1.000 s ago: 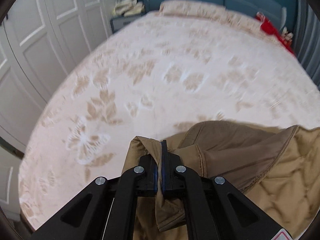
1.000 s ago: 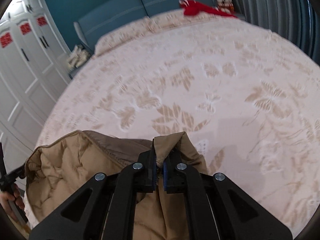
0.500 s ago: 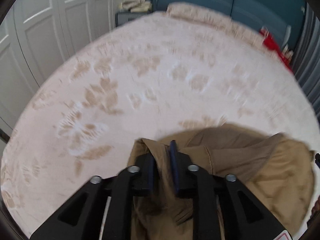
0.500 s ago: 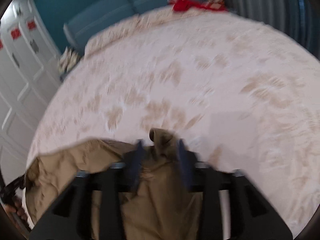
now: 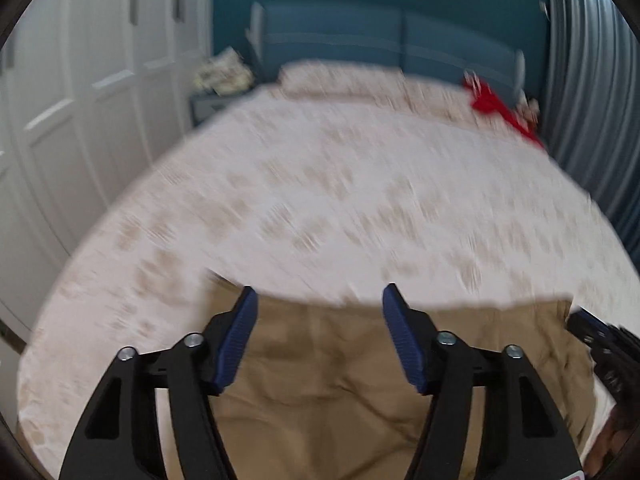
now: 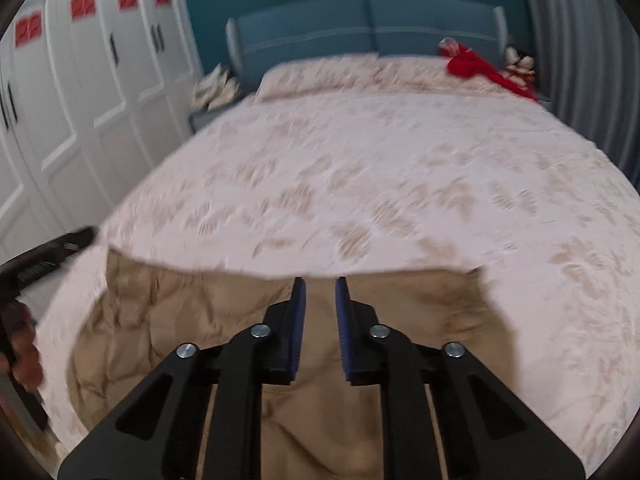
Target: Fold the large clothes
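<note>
Right wrist alone shows hand [image 6: 24, 356], seemingly gripping.

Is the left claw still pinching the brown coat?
No, the left claw is wide open, with the brown coat lying flat on the bed.

Open bedspread [image 6: 400, 168]: stretching 12 o'clock, passable.
Wardrobe [image 6: 80, 100]: walling off 9 o'clock.
Red cloth [image 6: 476, 66]: sitting near 1 o'clock.
Curtain [image 5: 588, 92]: closing 3 o'clock.

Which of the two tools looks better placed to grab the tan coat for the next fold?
Probably the left tool: its jaws gape wide above the tan coat near its far edge. The right tool, also open, shows a narrower gap.
</note>
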Demonstrator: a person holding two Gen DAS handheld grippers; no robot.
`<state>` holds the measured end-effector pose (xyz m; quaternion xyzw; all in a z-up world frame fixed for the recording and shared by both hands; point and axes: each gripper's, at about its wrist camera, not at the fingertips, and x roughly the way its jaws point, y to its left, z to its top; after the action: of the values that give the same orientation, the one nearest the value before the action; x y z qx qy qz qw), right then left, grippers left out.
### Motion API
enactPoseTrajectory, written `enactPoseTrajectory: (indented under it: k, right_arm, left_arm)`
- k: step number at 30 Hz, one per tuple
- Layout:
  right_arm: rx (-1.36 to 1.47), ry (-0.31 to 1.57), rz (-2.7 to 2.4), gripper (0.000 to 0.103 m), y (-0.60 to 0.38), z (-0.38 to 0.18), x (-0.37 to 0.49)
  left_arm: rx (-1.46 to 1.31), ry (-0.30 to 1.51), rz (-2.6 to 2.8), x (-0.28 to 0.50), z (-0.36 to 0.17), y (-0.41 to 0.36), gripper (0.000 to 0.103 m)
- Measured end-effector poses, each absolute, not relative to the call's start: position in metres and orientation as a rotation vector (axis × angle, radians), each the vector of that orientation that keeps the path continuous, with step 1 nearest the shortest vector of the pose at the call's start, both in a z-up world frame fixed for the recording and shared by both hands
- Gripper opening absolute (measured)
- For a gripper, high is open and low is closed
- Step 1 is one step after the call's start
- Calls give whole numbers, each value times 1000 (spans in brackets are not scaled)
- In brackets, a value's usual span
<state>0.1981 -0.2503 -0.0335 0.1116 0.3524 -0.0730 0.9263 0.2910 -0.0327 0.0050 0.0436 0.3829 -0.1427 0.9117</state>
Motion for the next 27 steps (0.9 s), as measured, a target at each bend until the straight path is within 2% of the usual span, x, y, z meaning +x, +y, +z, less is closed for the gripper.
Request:
enactPoseTrajectory:
  k: [2,8,13,27]
  right_arm:
    - [201,755,-164,12,-242,-51,211]
    - [235,849,-195,8,-250,-110,228]
    - [254,838,-197,8,-250,-129,228]
    - [247,816,-201,7,-246,-148,230]
  left_arm:
    - [119,840,-291,297,-28,-57,54]
    - [133,923,-237,310,-95,-71,55]
    - [138,899,-219,308,-115,-74,58]
    - [176,854,-184,307,-129,-80,58]
